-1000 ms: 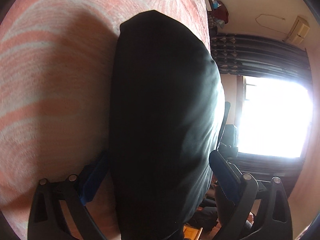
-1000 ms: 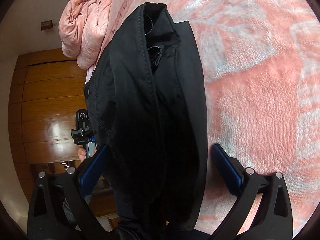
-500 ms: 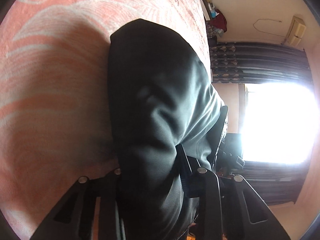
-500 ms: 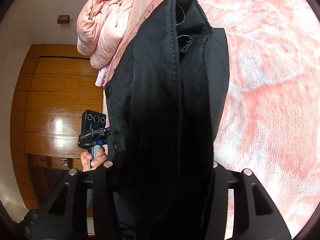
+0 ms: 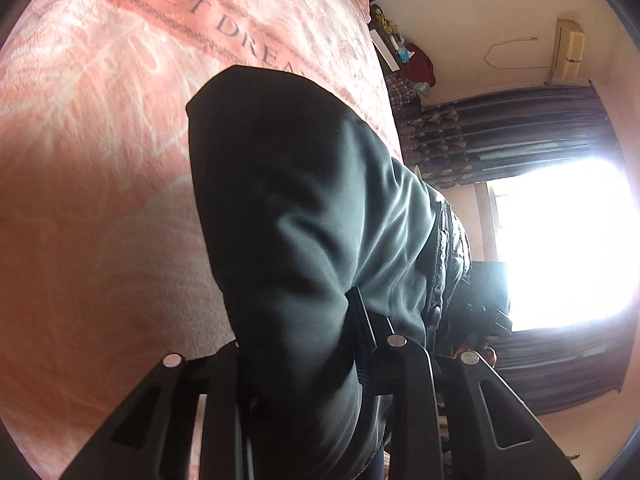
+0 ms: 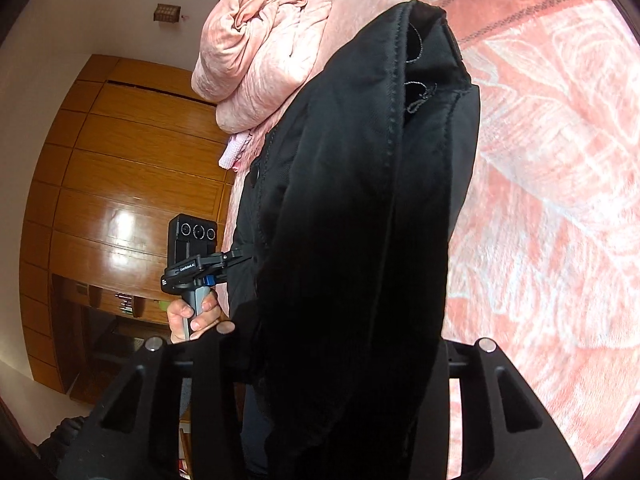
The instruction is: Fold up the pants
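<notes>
- The black pants [image 5: 304, 216] were stretched lengthwise away from each camera, over the pink blanket [image 5: 100, 160].
- Fabric was pinched tight in the left gripper [image 5: 296, 344] and the right gripper [image 6: 332, 340].

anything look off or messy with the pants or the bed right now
Only small things. Loose threads dangle from the frayed hem opening of the black fabric pants, which bunch where the left tool and right tool clamp them. A crumpled pink quilt sits heaped on the pink patterned bedspread.
</notes>
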{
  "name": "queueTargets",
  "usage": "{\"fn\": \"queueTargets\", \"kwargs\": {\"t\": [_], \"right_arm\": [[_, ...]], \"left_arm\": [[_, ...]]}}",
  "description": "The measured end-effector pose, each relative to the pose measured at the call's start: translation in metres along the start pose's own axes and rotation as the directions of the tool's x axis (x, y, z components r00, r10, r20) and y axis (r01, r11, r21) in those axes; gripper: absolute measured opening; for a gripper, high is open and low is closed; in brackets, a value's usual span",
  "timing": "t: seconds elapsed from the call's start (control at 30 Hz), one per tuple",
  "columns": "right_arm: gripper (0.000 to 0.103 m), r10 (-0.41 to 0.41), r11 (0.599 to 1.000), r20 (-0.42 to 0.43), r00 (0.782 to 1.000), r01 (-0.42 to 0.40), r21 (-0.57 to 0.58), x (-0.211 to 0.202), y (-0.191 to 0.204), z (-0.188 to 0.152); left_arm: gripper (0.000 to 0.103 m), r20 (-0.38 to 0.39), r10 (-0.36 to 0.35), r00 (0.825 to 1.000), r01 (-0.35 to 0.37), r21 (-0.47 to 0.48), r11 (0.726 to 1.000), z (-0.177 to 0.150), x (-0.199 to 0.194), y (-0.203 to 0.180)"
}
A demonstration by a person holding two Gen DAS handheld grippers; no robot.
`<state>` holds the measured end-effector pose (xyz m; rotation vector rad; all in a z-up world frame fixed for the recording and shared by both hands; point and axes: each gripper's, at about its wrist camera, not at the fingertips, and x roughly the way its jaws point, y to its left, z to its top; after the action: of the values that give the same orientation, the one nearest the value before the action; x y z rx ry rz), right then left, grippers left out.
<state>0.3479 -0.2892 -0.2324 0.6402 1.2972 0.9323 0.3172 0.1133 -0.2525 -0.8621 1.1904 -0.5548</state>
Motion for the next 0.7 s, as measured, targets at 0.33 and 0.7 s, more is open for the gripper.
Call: {"fn": "queueTargets", "kwargs": {"t": [0.33, 0.7], "right_arm": [[0.041, -0.034, 0.999, -0.027, 0.999, 0.035, 0.013, 0.093, -0.004, 0.13], [0.066, -0.099, 0.989, -0.08, 0.992, 0.107, 0.099, 0.129, -0.066, 0.137]], "left_arm": [[0.027, 0.052, 0.079, 0.996, -0.075, -0.067, 0.995, 0.129, -0.017, 0.049], [0.036, 0.027, 0.009, 1.0, -0.006, -0.132, 0.991, 0.142, 0.011, 0.105]]}}
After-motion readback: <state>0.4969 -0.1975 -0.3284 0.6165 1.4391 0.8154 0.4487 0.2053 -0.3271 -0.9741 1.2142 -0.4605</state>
